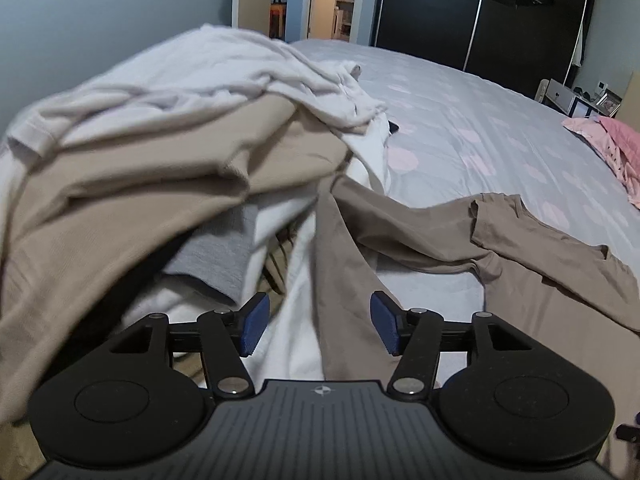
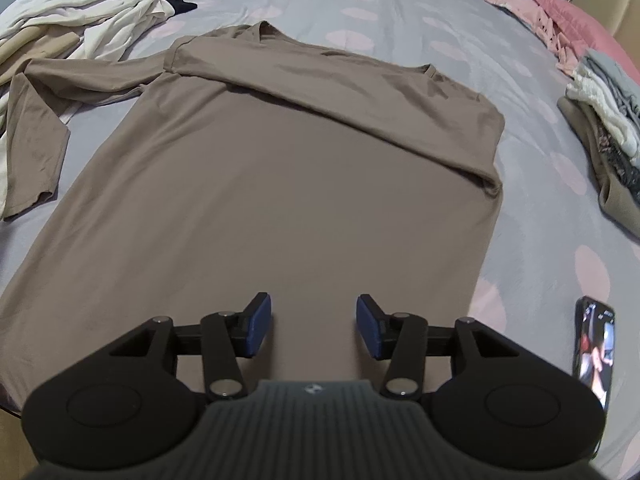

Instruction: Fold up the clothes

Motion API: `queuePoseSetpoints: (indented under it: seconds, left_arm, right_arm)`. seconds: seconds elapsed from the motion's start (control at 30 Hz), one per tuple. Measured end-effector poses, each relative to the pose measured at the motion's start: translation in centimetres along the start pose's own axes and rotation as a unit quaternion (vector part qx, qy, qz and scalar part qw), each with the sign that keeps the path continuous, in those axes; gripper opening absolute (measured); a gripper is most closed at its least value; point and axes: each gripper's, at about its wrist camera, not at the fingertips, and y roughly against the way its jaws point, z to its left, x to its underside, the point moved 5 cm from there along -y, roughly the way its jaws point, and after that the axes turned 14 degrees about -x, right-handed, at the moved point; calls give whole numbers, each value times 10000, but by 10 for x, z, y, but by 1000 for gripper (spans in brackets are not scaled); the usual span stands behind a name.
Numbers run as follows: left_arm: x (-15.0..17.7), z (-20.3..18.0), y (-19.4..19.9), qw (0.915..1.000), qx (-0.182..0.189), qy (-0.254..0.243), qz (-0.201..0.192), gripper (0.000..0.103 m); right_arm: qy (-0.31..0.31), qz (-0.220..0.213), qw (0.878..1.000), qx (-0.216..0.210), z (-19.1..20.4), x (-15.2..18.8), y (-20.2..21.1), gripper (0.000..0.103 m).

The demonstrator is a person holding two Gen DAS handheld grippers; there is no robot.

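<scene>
Taupe cotton fills the view ahead of the right claw [image 2: 314, 326]: a long-sleeved shirt [image 2: 280, 168] lies flat on the bed [image 2: 400, 4], its right sleeve already laid across the chest, its left sleeve [image 2: 38, 128] trailing out to the claw's left. Both claws hold nothing; the right one's jaws stand partly apart just above the hem, with only flat cloth showing between them. The left claw [image 1: 318, 326] is likewise partly spread and empty, hovering over that loose sleeve, which runs away ahead of it beside a heap of unfolded clothes [image 1: 140, 152] to its left. Judging by this, the sleeve-folding step is half done; the next move calls for the left claw to pinch the stray sleeve near its cuff and lay it across the body, while the right keeps the hem from sliding. Soft bedding may wrinkle underneath. A grey cover with pale pink dots dresses the bed; a folded stack [image 2: 604, 128] sits ahead to the right claw's right, a phone [image 2: 596, 350] close beside it, and dark wardrobe doors [image 1: 460, 8] and an open doorway [image 1: 280, 0] stand beyond.
</scene>
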Motion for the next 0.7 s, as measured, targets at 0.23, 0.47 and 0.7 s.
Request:
queuePoseSetpoints:
  seconds: [0.23, 0.47, 0.7]
  left_arm:
    - [4, -22, -23, 9996, -14, -271, -18, 50]
    - [-5, -31, -19, 9991, 270, -222, -224, 0]
    - [-24, -70, 38, 9882, 1274, -570, -630, 0]
  right_arm:
    - [110, 103, 9999, -10, 7, 3, -10, 51]
    - [16, 104, 9999, 24, 1, 1, -15, 51]
    - [-14, 50, 10000, 16, -1, -1, -13, 51]
